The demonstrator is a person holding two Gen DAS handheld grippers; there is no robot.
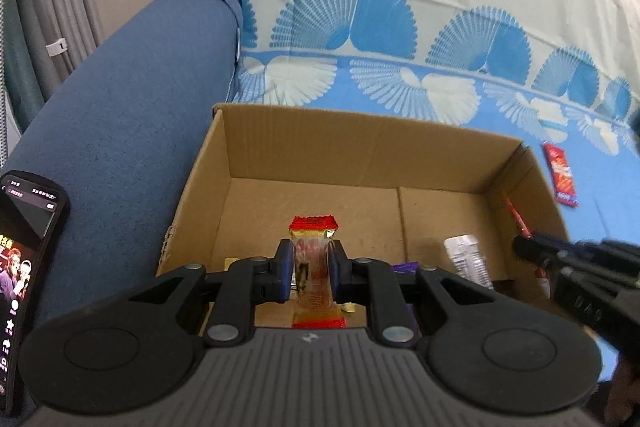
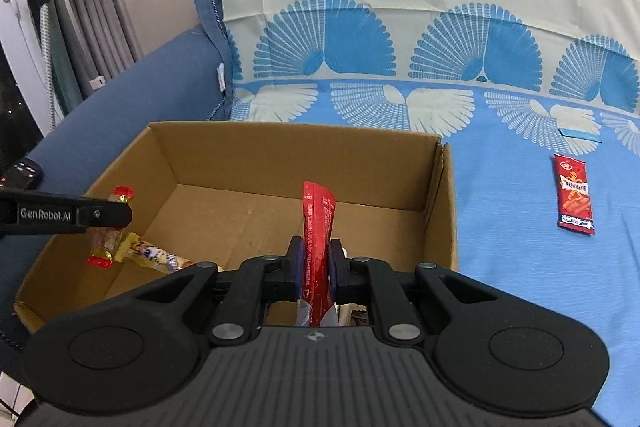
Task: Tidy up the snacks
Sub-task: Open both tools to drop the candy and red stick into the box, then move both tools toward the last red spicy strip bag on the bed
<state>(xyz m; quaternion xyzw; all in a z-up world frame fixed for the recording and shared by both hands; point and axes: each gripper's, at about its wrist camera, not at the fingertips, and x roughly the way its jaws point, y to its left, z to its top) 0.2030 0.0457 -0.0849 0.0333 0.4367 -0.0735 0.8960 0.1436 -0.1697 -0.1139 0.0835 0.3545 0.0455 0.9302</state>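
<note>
An open cardboard box sits on a sofa cover with a blue fan print. Over the near part of the box, my left gripper is shut on a yellow packet with red ends, held upright. In the right wrist view that left gripper reaches in from the left, its packet hanging by the box's left wall. My right gripper is shut on a long red stick packet above the box's near right side; it also shows at the right edge of the left wrist view.
Inside the box lie a white packet, a purple one and a yellow-and-purple wrapper. A red snack packet lies on the cover right of the box. A lit phone rests on the blue armrest.
</note>
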